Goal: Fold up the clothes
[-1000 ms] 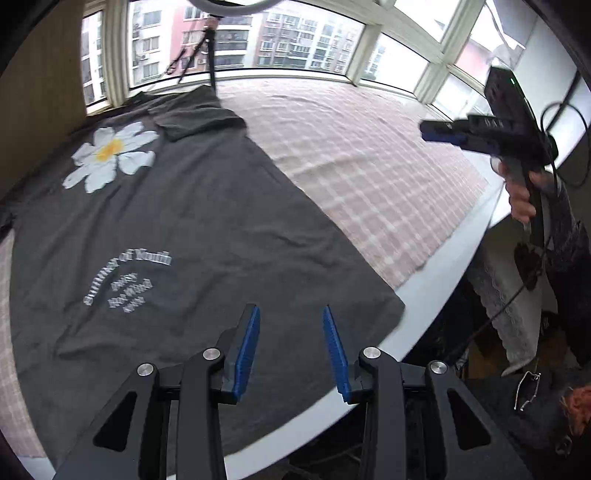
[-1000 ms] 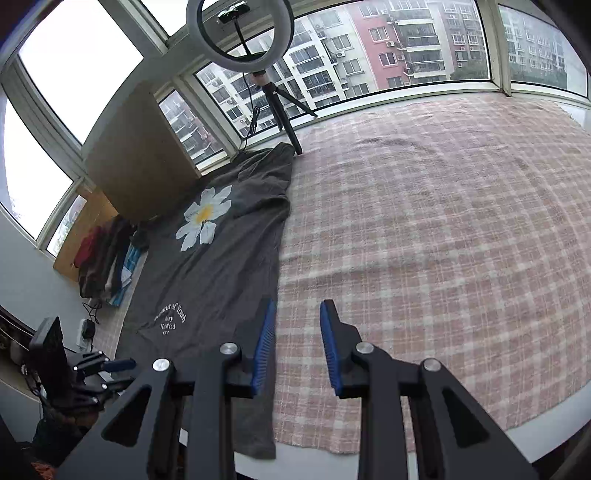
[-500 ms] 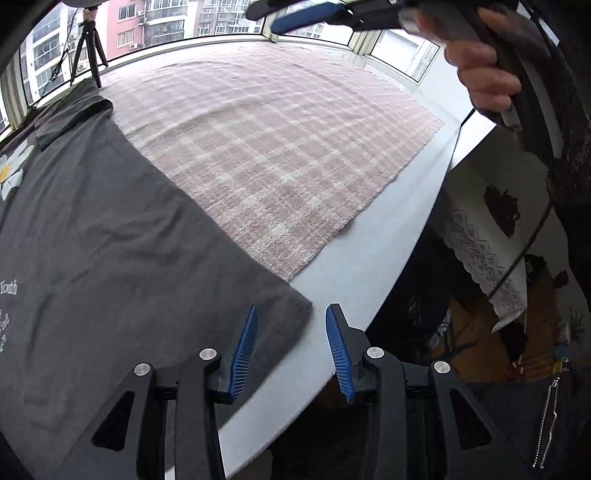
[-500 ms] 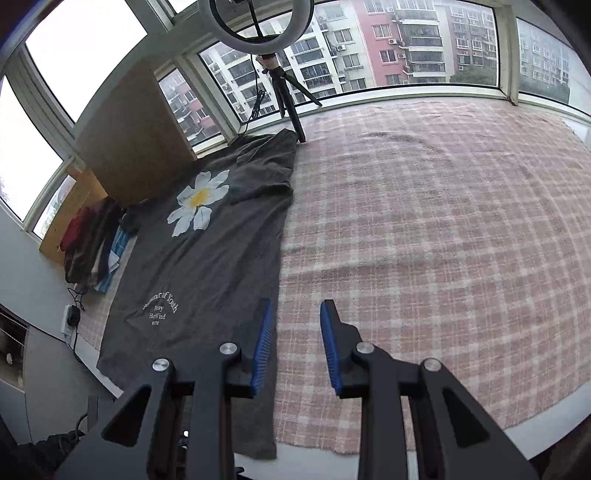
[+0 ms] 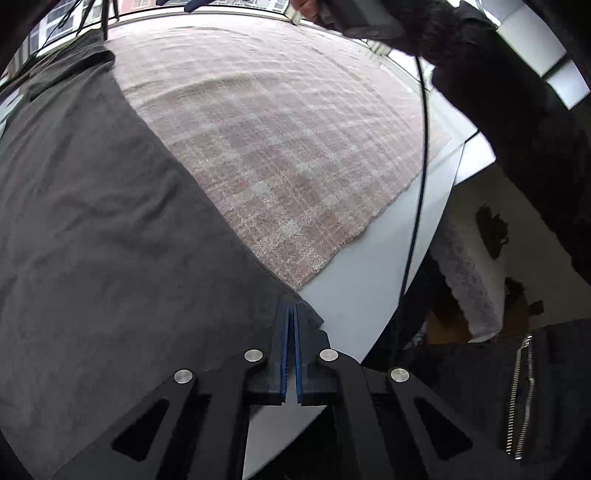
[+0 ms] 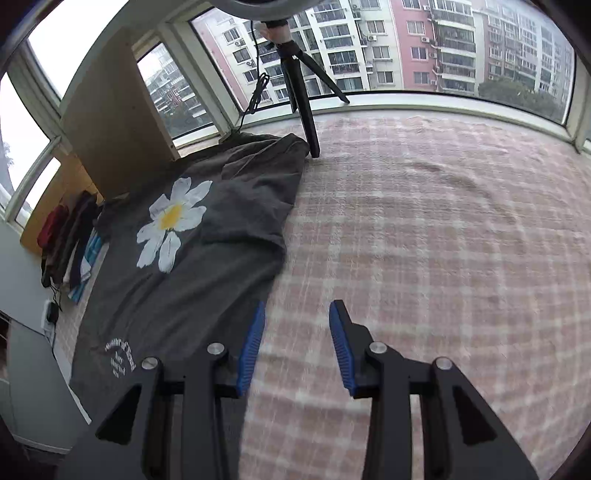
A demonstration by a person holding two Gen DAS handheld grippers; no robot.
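Observation:
A dark grey T-shirt (image 5: 92, 240) with a white daisy print (image 6: 171, 221) lies flat on the pink plaid cloth (image 5: 288, 140). In the left wrist view my left gripper (image 5: 291, 314) is shut on the shirt's near hem corner at the table's front edge. In the right wrist view my right gripper (image 6: 297, 325) is open and empty, above the shirt's right side edge (image 6: 275, 273), about midway along the shirt. The right gripper and the hand holding it show at the top of the left wrist view (image 5: 351, 18).
A ring-light tripod (image 6: 303, 103) stands at the far end by the shirt's collar. The white table edge (image 5: 369, 277) runs along the front. A cable (image 5: 417, 184) hangs from the right gripper. Clothes (image 6: 66, 240) hang at the left. Windows line the back.
My left gripper moved down to the shirt's hem corner and closed on it. My right gripper moved forward along the shirt's right edge and opened wider.

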